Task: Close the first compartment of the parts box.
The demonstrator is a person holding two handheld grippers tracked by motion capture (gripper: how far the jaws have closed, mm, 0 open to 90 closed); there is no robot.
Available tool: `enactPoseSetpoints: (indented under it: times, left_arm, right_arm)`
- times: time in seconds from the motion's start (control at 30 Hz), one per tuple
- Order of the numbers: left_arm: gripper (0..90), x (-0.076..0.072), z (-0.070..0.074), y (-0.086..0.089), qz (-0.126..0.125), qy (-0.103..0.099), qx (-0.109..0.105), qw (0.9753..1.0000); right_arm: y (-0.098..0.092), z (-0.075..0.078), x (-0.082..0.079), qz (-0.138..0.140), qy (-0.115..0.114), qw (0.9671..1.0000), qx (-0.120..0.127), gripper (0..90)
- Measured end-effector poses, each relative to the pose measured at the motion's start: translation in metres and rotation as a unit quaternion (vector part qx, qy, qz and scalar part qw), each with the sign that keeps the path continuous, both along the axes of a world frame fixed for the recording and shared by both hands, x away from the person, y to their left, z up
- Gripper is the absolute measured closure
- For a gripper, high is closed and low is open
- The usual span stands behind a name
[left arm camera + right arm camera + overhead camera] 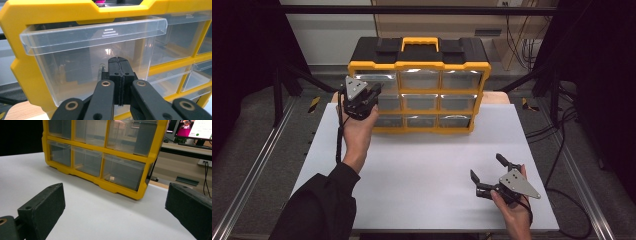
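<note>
While my left gripper (119, 75) presses its fingers together against the clear drawer (95, 60) at the organizer's (419, 90) upper left, my right gripper (492, 172), fingers spread, hovers over the bench (422, 170) at lower right.

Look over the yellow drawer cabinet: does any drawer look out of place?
Yes. The top-left drawer of the cabinet juts forward of its neighbours, right before the shut left tool. Nothing looks spilled or broken.
</note>
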State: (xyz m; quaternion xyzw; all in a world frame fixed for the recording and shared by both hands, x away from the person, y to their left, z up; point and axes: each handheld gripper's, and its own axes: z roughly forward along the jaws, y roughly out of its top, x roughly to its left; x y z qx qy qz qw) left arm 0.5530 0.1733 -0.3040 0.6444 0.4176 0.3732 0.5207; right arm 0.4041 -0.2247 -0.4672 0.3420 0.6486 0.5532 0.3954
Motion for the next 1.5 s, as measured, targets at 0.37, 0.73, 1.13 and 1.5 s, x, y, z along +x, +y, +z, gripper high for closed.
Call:
enactPoseSetpoints:
  times: [0.37,0.73,1.13,1.5]
  left_arm:
    - [89.6,0.0039,0.0041,-0.0018,0.000,-0.003,0.008,1.0000]
    - [89.6,0.0033,0.0049,-0.0021,-0.001,-0.005,0.005,1.0000]
    - [89.6,0.0060,0.0045,-0.0014,0.002,-0.006,0.005,1.0000]
    - [89.6,0.0068,0.0044,-0.0046,0.000,-0.009,0.009,0.9999]
  right_arm:
    - [-0.0013,0.0000,0.0004,-0.001,0.000,1.0000,0.003,2.6]
    - [-0.0021,0.0004,0.0001,-0.003,-0.001,1.0000,0.004,2.6]
    - [-0.0018,0.0006,0.0000,-0.004,-0.001,1.0000,0.004,2.6]
    - [-0.0032,0.0006,0.0000,-0.007,0.000,1.0000,0.005,2.6]
